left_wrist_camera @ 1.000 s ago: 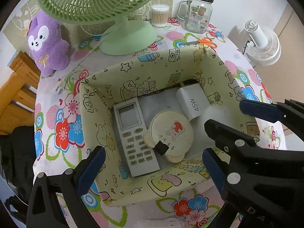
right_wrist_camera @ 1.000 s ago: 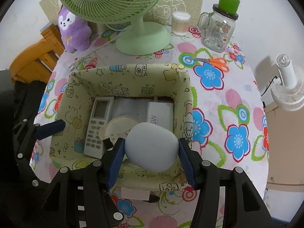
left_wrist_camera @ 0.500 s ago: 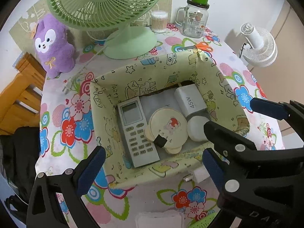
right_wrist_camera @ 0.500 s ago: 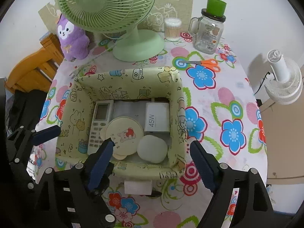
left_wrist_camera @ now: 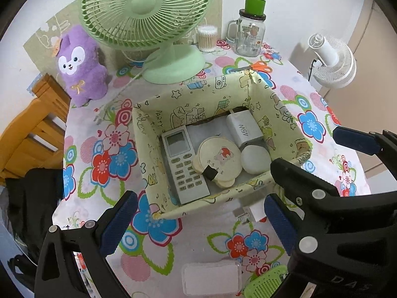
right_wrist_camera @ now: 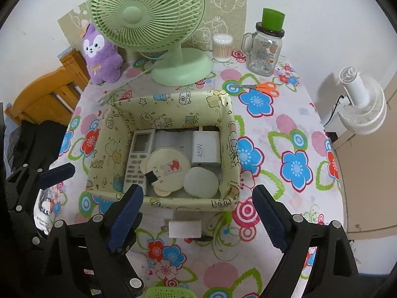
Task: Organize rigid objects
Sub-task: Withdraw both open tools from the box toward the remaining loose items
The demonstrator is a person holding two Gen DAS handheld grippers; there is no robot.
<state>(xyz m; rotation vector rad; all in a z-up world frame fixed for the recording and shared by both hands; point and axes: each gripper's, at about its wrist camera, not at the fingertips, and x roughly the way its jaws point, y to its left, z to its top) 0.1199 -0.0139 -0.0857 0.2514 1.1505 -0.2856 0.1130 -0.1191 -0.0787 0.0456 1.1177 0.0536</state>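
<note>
left gripper (left_wrist_camera: pixel 196 226): fingers spread wide, grasping nothing; bin ahead of the tips.
fabric bin (right_wrist_camera: pixel 224 124): soft walls, floppy; holds remote control (right_wrist_camera: pixel 137 157), round mirror (right_wrist_camera: pixel 168 166), 45W charger (right_wrist_camera: pixel 206 149), white oval case (right_wrist_camera: pixel 201 179).
white oval case: likely smooth, light, rigid; pinch across its width.
right gripper (right_wrist_camera: pixel 198 219): jaws just opened, released, empty.
small white plug (right_wrist_camera: pixel 184 228): between right fingers, outside bin; stiff, light, grip flat sides.
</note>
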